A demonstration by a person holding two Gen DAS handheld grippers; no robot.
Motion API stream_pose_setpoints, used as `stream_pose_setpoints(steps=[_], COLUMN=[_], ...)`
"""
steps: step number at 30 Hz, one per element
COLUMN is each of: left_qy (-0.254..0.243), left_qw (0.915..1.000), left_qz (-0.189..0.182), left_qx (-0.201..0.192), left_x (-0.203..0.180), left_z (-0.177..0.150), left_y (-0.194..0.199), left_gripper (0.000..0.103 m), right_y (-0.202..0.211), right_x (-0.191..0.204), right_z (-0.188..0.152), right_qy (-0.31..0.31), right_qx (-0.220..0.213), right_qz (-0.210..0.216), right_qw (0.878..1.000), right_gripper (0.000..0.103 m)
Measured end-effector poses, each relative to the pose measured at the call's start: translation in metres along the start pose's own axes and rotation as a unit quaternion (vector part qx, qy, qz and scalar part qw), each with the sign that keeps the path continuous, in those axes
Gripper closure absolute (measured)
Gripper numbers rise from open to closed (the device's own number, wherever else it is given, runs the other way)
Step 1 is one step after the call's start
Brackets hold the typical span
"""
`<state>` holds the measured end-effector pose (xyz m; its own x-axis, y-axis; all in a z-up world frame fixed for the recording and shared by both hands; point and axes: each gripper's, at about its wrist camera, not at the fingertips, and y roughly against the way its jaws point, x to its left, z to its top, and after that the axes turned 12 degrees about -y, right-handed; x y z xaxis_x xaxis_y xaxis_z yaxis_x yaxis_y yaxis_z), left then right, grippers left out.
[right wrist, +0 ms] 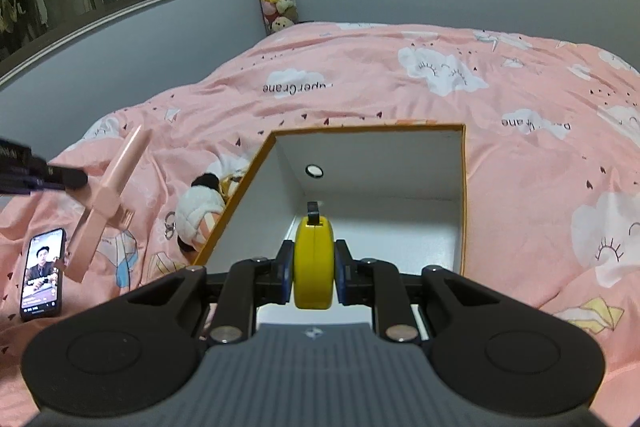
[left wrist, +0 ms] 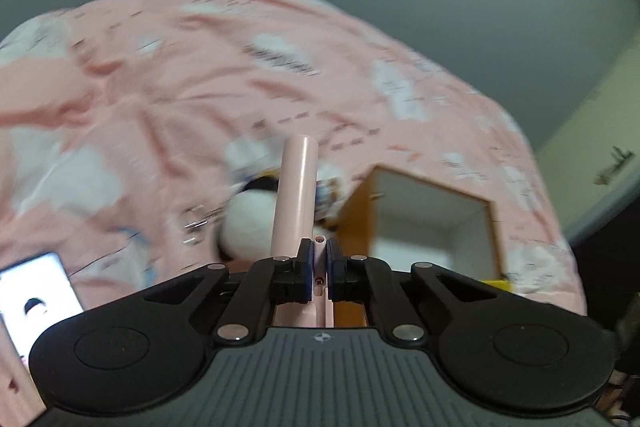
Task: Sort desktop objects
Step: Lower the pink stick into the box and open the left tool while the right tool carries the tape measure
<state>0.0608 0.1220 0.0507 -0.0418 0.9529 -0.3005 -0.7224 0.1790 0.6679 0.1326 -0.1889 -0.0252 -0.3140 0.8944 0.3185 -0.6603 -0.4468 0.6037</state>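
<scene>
Left gripper [left wrist: 319, 259]: clamping narrow on pink comb [left wrist: 295, 187], handle pointing toward 12 o'clock.
Right gripper [right wrist: 314, 267]: squeezing yellow tape measure [right wrist: 313, 263] edge-on, hanging over open box [right wrist: 464, 195].
Comb, right wrist view: hanging tilted at 9 o'clock above bedspread [right wrist: 520, 155].
Plush toy [right wrist: 200, 211]: lying just beside the box wall at 10 o'clock.
Phone [right wrist: 42, 275]: glowing at 8 o'clock.

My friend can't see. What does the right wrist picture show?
The right gripper holds a yellow round tape measure in its jaws, over an open white box with orange edges on a pink bedspread. At left, the other gripper holds a pink comb-like tool above a phone.
</scene>
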Motion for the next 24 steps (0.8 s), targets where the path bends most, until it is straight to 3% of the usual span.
stream_pose_setpoints(steps=[6, 11, 18, 24], left_qy=[-0.023, -0.020, -0.013, -0.036], left_qw=[0.9976, 0.9950, 0.9920, 0.9918], left_qz=[-0.064, -0.094, -0.098, -0.069], left_qx=[-0.012, 0.026, 0.079, 0.102], left_x=[-0.044, -0.067, -0.076, -0.083], left_z=[0.024, 0.023, 0.009, 0.001], left_y=[-0.026, -0.079, -0.134, -0.159], left_gripper=[0.096, 0.097, 0.097, 0.097], right_y=[0.001, -0.002, -0.016, -0.037], right_x=[-0.001, -0.009, -0.015, -0.012], right_z=[0.004, 0.004, 0.003, 0.000], right_qy=[-0.009, -0.023, -0.034, -0.029], right_qx=[-0.008, -0.004, 0.005, 0.022], right_qz=[0.007, 0.001, -0.001, -0.001], right_qw=[1.000, 1.000, 0.999, 0.999], right_gripper=[0.082, 0.082, 0.082, 0.082])
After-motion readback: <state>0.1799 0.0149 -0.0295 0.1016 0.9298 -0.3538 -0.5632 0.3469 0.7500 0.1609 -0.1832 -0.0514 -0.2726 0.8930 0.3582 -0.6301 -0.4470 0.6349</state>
